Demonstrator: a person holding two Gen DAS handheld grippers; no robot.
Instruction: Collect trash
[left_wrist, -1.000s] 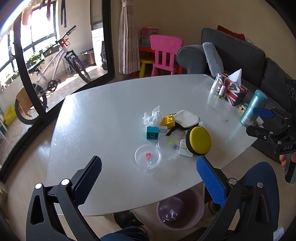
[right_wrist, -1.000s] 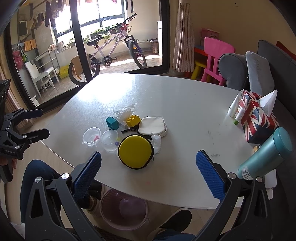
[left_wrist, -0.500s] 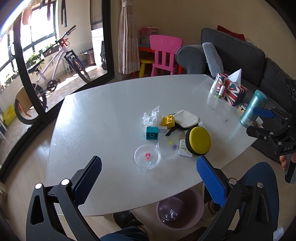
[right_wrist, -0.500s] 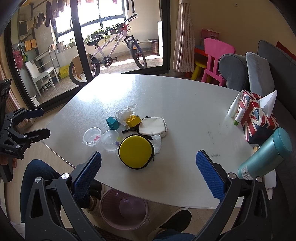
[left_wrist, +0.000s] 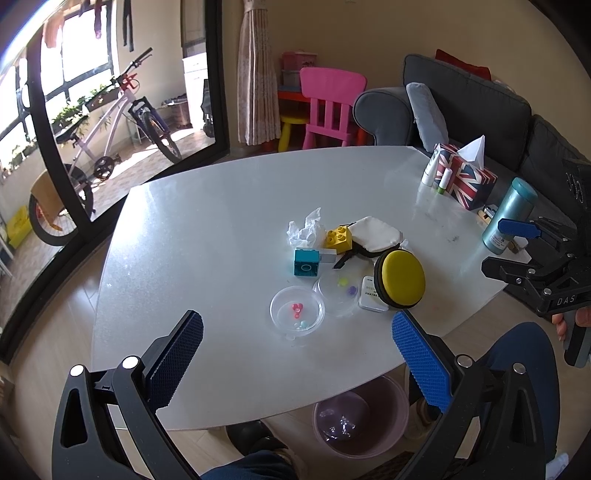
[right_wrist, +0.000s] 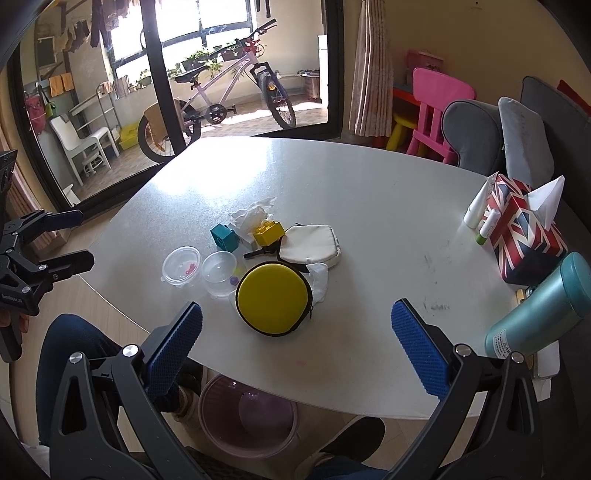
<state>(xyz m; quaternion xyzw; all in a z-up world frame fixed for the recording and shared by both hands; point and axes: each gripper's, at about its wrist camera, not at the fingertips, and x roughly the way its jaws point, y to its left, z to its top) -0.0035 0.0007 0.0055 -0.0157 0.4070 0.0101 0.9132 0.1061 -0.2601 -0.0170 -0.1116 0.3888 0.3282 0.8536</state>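
A round yellow zip case sits near the worktop edge, just beside a cream pouch. A Union Jack tissue box and a teal flask stand well apart from them.

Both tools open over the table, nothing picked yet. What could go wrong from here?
1. The crumpled tissue touches the yellow brick and lies close to the teal block; a wide grab may drag the toys along.
2. The bin sits partly under the table edge, so a drop could miss.
3. The tall bottle stands near the right tool; a swing could topple it.
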